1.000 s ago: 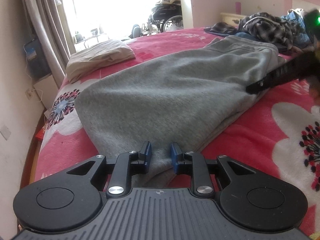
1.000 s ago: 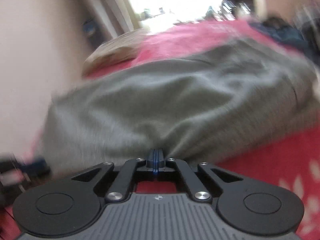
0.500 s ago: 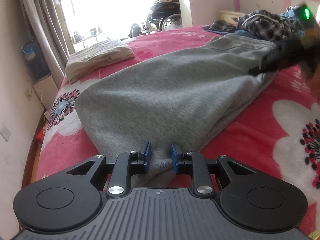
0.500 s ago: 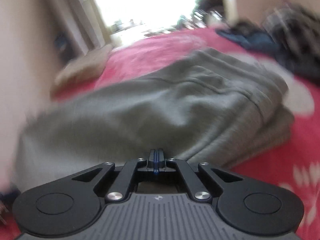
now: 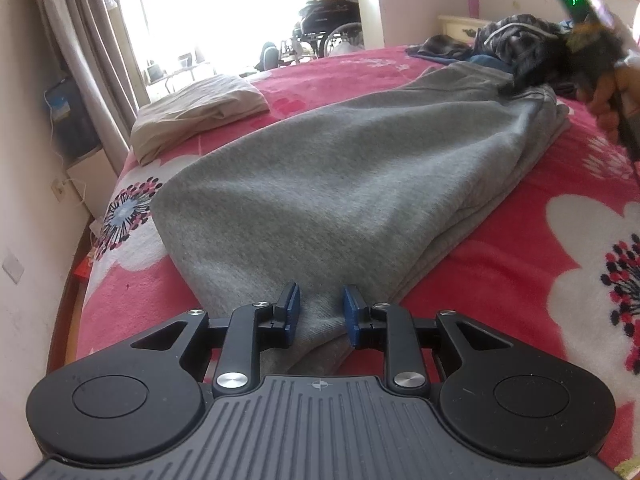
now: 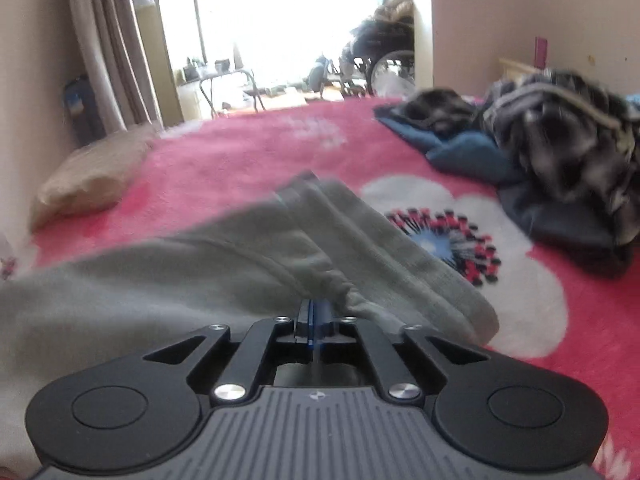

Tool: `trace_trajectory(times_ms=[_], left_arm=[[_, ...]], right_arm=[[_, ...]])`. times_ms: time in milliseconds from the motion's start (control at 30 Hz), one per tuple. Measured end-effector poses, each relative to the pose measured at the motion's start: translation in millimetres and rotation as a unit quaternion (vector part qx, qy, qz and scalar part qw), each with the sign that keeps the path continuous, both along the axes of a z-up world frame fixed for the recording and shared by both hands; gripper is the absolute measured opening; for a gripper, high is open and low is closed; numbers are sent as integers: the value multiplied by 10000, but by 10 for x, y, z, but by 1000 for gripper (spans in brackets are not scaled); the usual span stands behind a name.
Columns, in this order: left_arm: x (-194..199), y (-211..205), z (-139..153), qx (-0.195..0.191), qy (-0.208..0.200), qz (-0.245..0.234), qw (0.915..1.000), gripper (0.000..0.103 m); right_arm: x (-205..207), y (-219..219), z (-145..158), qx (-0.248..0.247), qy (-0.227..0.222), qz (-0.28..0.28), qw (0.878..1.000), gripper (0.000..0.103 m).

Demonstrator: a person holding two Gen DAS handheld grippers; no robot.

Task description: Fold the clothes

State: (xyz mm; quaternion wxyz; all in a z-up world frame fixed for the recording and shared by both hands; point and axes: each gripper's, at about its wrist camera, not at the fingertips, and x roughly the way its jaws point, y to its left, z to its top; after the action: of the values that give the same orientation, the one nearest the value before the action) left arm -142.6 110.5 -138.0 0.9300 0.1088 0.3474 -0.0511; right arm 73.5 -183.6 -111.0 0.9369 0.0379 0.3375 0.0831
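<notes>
Grey trousers (image 5: 340, 184) lie folded lengthwise on the red floral blanket (image 5: 520, 280). My left gripper (image 5: 320, 306) sits at their near cuff end, its blue pads pressed on a ridge of the ribbed fabric. At the far waistband end, my right gripper (image 5: 532, 76) shows as a dark blur with a person's hand (image 5: 608, 96) behind it. In the right wrist view the waistband (image 6: 380, 256) puckers into my right gripper (image 6: 314, 314). Its jaws are just opening, a hair apart, with fabric gathered at their tips.
A folded beige cloth (image 5: 200, 108) lies at the blanket's far left, by the curtain (image 5: 80, 60). A heap of plaid and blue clothes (image 6: 560, 152) sits just right of the waistband. The bed's left edge runs along a wall (image 5: 24, 200).
My right gripper has travelled along the trousers' edge to the waistband end, and its view swung right to the clothes heap. The left gripper and the cuff have not moved.
</notes>
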Motion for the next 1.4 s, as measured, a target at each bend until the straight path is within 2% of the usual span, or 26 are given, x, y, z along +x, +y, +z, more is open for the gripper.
trace_trajectory(times_ms=[67,133,200,267,333,400,533,633,767,800,867,900,933,1000,1067,1200,1300,1400], left_arm=[[5,7,1,2,16,-32,10000,24],[9,11,4,-10,33,-36,10000,24],[12,10,9,-14,48,-37,10000,24],[16,13,12,-19,63,-47,10000,25],[14,19,11,-39,64,-50,10000,25],[9,20,8,-50,62,-69,9999,25],[13,26,9,-62,65,-61,9999,25],[20,47,22,-146,94,-60,9998,25],[14,41,18,-153,85,-59,9998,25],[16,39,21,-153,92,-56,9998,25],[14,65,64,-272,146,-28,9995,25],[9,88,101,-376,178,-3,9991,25],[-10,130,167,-539,163,33,9984,26],[-27,186,320,-677,30,-11,9977,26],[-12,218,468,-734,-156,-78,9972,33],[406,156,558,-731,-339,-248,9964,35],[883,93,402,-420,-339,-18,9985,36],[1283,162,108,-142,171,430,9988,36]], right_arm=[[-241,123,184,346,-284,382,9983,3],[-559,380,321,469,-424,1265,9900,3],[-870,665,333,394,-468,2272,9719,4],[-1143,938,276,282,-440,3187,9464,3],[-1291,1208,23,-278,-266,3653,9301,3],[-1354,1341,-280,-821,-332,3782,9215,1],[-1389,1397,-138,-1082,-363,3760,9195,0],[-1560,1384,94,-1034,-633,3837,9155,4],[-1619,1438,190,-434,-702,3935,9156,4],[-1606,1495,124,-484,-614,3930,9162,4],[-1527,1611,-204,-759,-197,3874,9186,3],[-1532,1601,-316,-751,-235,3823,9207,2],[-1561,1555,-365,-617,-384,3760,9237,2],[-1546,1530,-328,-495,-274,3678,9282,2],[-1530,1507,-331,-401,-246,3657,9296,2],[-1492,1450,-356,-128,-169,3554,9345,2],[-1474,1426,-346,-13,-112,3545,9350,3],[-1448,1403,-350,148,-25,3498,9367,3]])
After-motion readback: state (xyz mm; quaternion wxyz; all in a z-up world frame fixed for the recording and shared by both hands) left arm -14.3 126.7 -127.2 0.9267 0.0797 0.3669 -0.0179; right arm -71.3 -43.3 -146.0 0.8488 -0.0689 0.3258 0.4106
